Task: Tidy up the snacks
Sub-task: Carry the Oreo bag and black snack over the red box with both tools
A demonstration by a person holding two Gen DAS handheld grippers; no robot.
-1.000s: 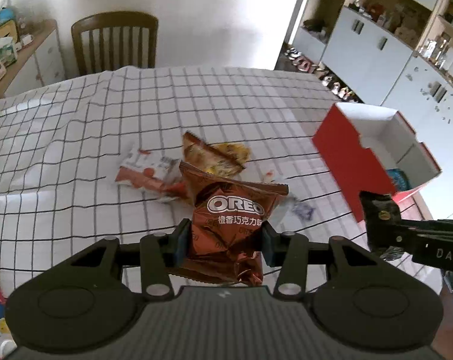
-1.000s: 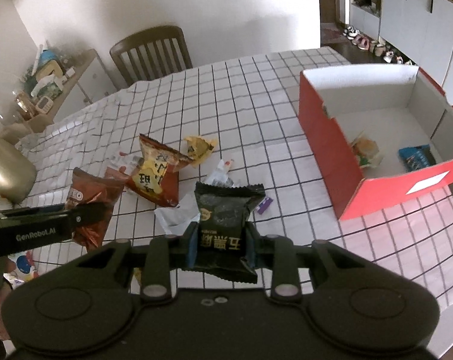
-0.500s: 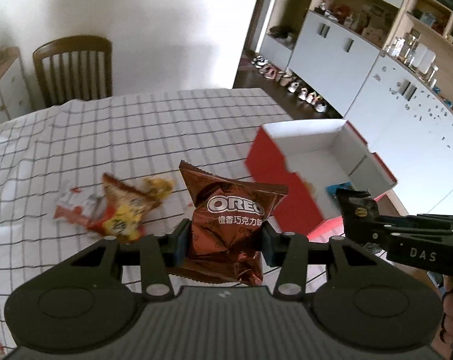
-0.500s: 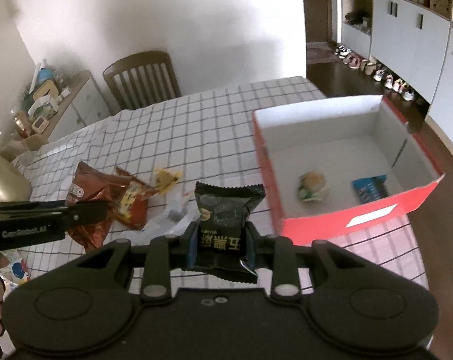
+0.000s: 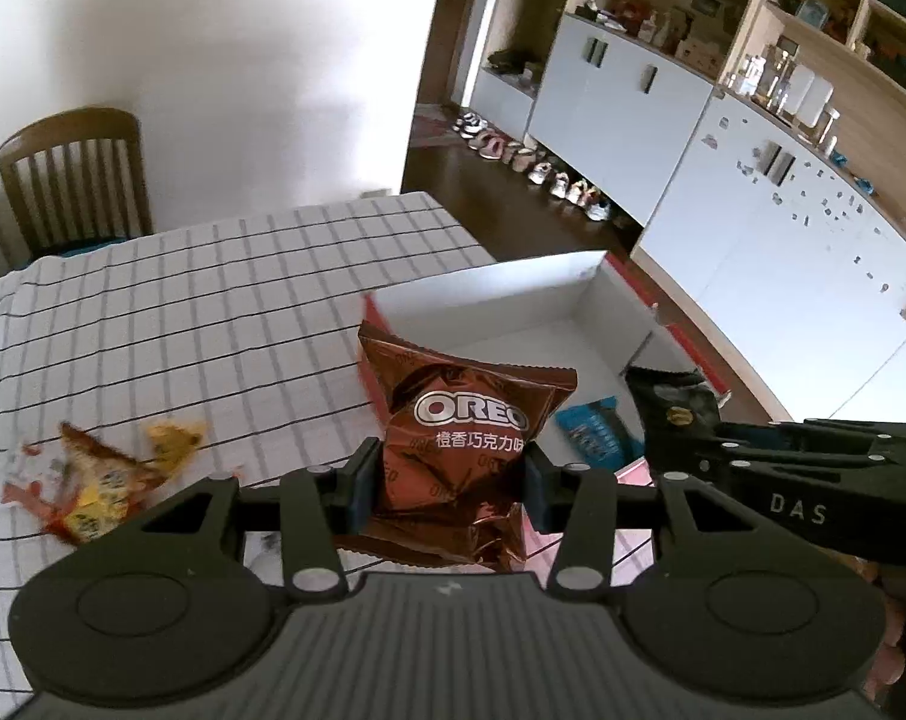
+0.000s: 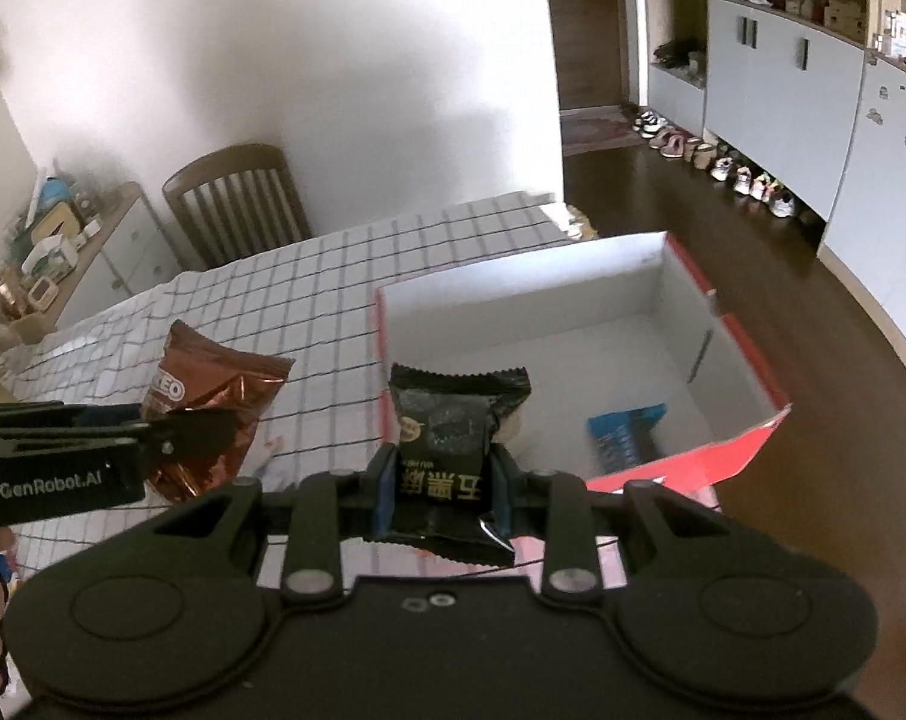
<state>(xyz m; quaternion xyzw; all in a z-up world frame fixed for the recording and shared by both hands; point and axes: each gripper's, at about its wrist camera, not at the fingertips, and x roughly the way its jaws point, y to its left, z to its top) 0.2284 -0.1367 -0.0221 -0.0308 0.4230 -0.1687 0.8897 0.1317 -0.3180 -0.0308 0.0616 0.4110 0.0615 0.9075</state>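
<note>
My left gripper [image 5: 447, 480] is shut on a brown Oreo packet [image 5: 465, 420] and holds it in the air at the near left side of the red box [image 5: 513, 294]. My right gripper [image 6: 440, 489] is shut on a black snack packet [image 6: 453, 420], held above the near left part of the same box [image 6: 753, 426]. The box is red outside and white inside, with a blue packet [image 6: 624, 435] on its floor. The Oreo packet also shows in the right wrist view [image 6: 207, 402], and the black packet in the left wrist view [image 5: 669, 408].
Loose snack packets [image 5: 102, 480] lie on the checked tablecloth [image 5: 183, 312] to the left. A wooden chair [image 6: 237, 204] stands at the table's far side. The box sits at the table's right edge, with dark floor [image 6: 843, 324] and white cabinets [image 5: 753, 228] beyond.
Both grippers have swung right with their packets, from over the loose snack pile to the red box. The box now fills the middle of both views.
</note>
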